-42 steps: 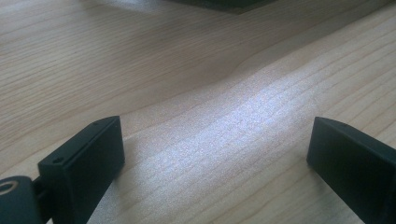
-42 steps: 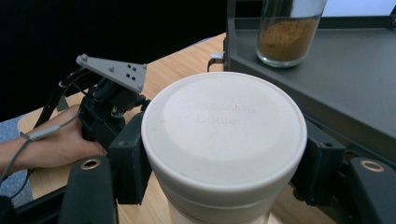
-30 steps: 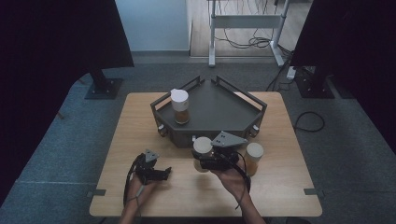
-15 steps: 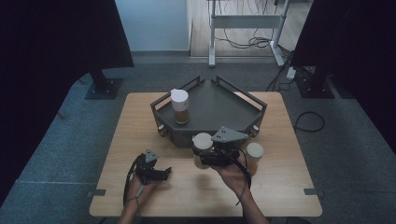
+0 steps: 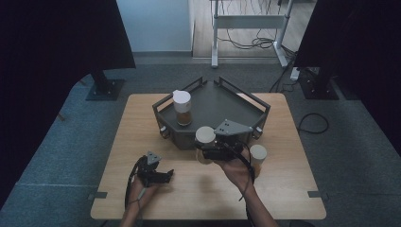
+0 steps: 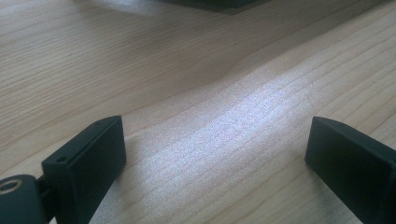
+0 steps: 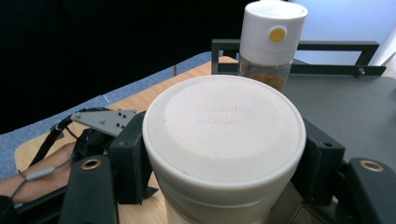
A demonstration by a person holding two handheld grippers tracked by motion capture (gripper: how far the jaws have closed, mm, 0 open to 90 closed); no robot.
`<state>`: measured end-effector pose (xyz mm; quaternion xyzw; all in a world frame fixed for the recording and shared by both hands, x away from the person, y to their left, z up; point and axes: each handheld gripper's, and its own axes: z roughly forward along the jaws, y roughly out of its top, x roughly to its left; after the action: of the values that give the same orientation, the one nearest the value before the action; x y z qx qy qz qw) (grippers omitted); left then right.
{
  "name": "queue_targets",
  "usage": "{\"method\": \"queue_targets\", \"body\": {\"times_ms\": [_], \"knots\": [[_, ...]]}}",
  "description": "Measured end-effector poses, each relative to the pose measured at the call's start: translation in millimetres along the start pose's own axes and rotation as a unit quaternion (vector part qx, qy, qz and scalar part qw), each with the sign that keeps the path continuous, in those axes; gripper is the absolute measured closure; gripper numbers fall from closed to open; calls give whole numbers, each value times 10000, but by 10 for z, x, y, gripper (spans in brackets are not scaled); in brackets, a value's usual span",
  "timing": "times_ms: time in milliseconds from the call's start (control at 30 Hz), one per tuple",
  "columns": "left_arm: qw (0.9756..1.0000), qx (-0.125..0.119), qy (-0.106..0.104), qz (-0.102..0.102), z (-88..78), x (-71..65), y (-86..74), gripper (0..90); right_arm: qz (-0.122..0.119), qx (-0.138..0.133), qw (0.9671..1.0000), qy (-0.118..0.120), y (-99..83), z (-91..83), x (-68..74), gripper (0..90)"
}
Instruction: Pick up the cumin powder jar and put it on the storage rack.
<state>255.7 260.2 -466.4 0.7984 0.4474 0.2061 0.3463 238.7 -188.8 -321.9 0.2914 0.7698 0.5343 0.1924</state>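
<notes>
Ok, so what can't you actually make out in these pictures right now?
- Held jar: right gripper view, its lower body runs off the bottom edge, so the contents are hidden.
- Raised lettering on its lid: right gripper view, too faint to read.
- Third jar: high view, partly behind the person's right hand; too small to tell the contents.
- Tray: left gripper view, top edge cuts it off.

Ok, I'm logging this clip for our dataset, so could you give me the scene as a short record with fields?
surface: wooden table
tray: dark angular tray at the table's far side
in tray: spice jar, white cap, upright
right gripper: shut on cream-lidded jar, at the tray's near edge
left gripper: open, nothing between its fingers, over bare wood
also on table: second cream-lidded jar, right of the held one
</notes>
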Motion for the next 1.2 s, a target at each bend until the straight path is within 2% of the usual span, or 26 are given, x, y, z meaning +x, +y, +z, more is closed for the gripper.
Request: {"method": "queue_targets", "body": {"times_ms": [367,700,1200], "knots": [[10000,1,8,2,0,-3,0,48,-9,-49,10000,23,179,41,-57,326],[10000,7,-12,20,-1,1,2,47,55,-82,9999,-109,310,75,-166,326],[10000,14,-25,35,-2,4,3,46,172,-79,9996,-189,359,146,-335,326]]}}
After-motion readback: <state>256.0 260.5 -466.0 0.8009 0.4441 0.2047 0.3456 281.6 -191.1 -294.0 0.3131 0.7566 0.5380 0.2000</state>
